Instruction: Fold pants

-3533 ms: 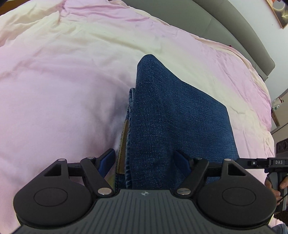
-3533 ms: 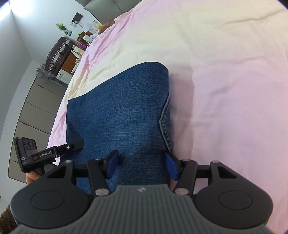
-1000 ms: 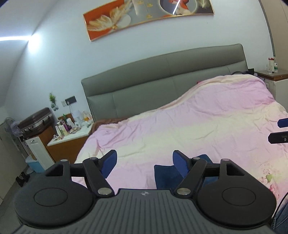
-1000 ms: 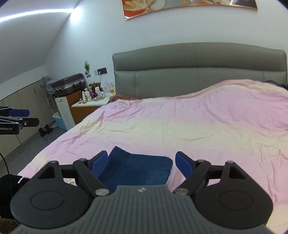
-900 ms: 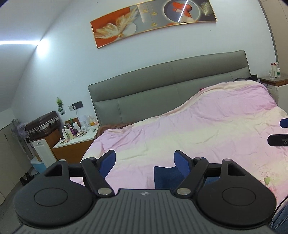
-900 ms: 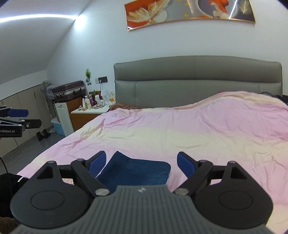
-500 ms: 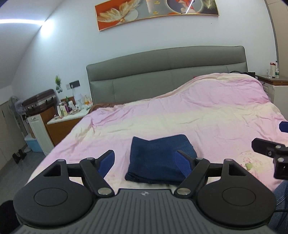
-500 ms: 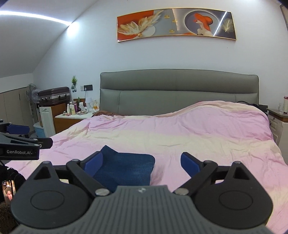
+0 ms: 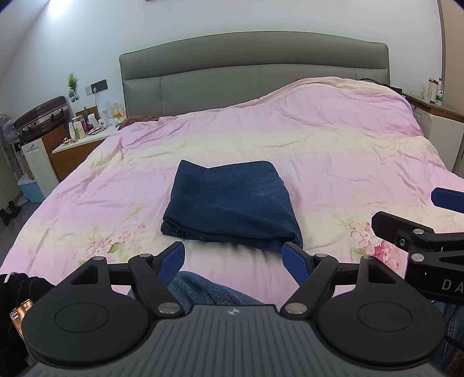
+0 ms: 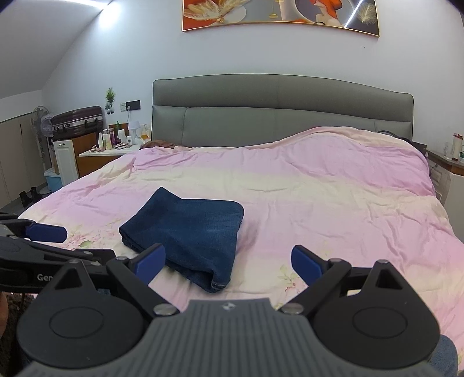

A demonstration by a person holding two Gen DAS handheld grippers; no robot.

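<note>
The pants (image 9: 232, 203) lie folded on the bed (image 9: 333, 150), both the left gripper (image 9: 233, 259) and right gripper (image 10: 228, 259) wide and empty, so the folding looks finished, leaving nothing further to grasp.

The folded pants (image 9: 229, 203) hide their own inner layers; only the top face and the near edges show, and how many folds lie beneath cannot be told. In the left wrist view the right gripper (image 9: 429, 220) is cut off by the picture's right edge, so only one blue pad and part of its black frame show. In the right wrist view the left gripper (image 10: 43, 240) is cut by the left edge likewise. The wall painting (image 10: 281, 14) runs off the top. The bottles on the nightstand (image 10: 110, 152) are too small to read. A phone (image 9: 20, 313) at the lower left is half hidden.
</note>
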